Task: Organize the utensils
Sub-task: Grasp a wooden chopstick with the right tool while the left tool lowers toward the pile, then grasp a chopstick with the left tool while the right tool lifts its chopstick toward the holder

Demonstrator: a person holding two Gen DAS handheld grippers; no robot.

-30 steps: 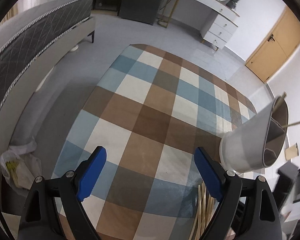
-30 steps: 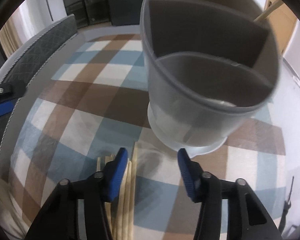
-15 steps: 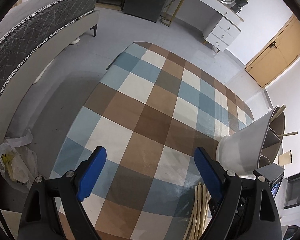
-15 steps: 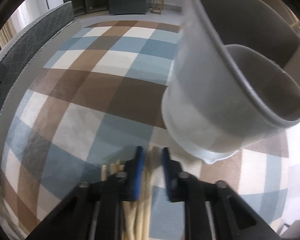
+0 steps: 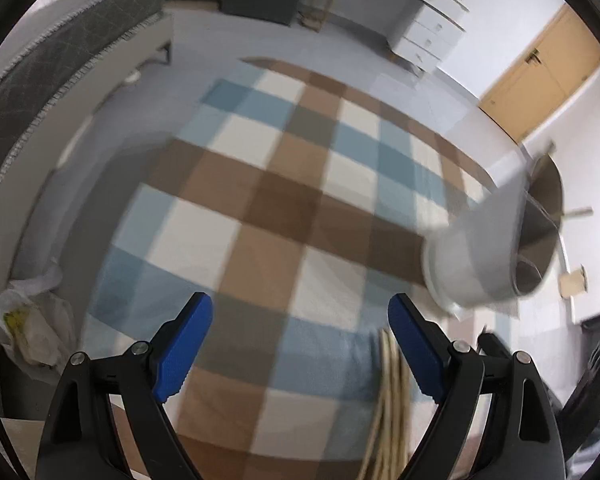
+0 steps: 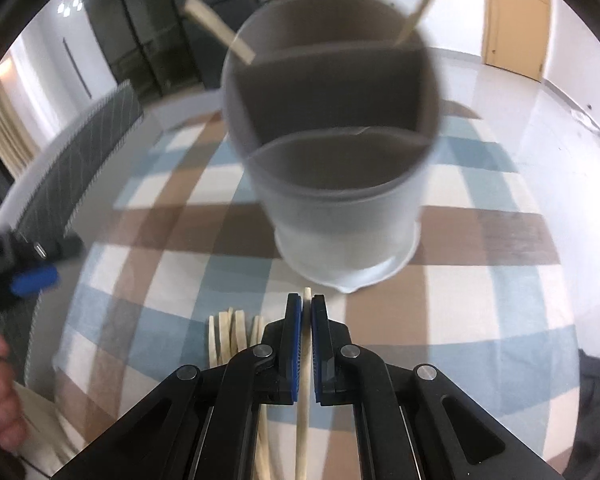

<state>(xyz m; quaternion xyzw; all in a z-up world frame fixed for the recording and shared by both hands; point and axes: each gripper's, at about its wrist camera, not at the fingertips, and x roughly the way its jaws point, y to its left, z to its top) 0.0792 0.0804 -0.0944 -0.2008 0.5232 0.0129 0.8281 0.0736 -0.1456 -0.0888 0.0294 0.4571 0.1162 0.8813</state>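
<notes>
A grey utensil holder (image 6: 340, 184) with inner dividers stands on the checked tablecloth; two wooden chopsticks (image 6: 220, 30) lean in its back compartment. My right gripper (image 6: 306, 308) is shut on one wooden chopstick (image 6: 303, 400), just in front of the holder's base. Several more chopsticks (image 6: 230, 336) lie on the cloth to its left. In the left wrist view the holder (image 5: 488, 248) is at the right and the chopstick pile (image 5: 388, 400) lies by the right finger. My left gripper (image 5: 300, 344) is open and empty above the cloth.
The checked tablecloth (image 5: 260, 208) covers a small table. A grey bed (image 5: 60, 64) stands to the left, with a plastic bag (image 5: 28, 328) on the floor beside it. A white dresser (image 5: 424, 36) and a wooden door (image 5: 540, 72) are at the back.
My right gripper has closed from open onto one chopstick from the pile and now holds it before the holder. The left gripper stays open and has shifted a little.
</notes>
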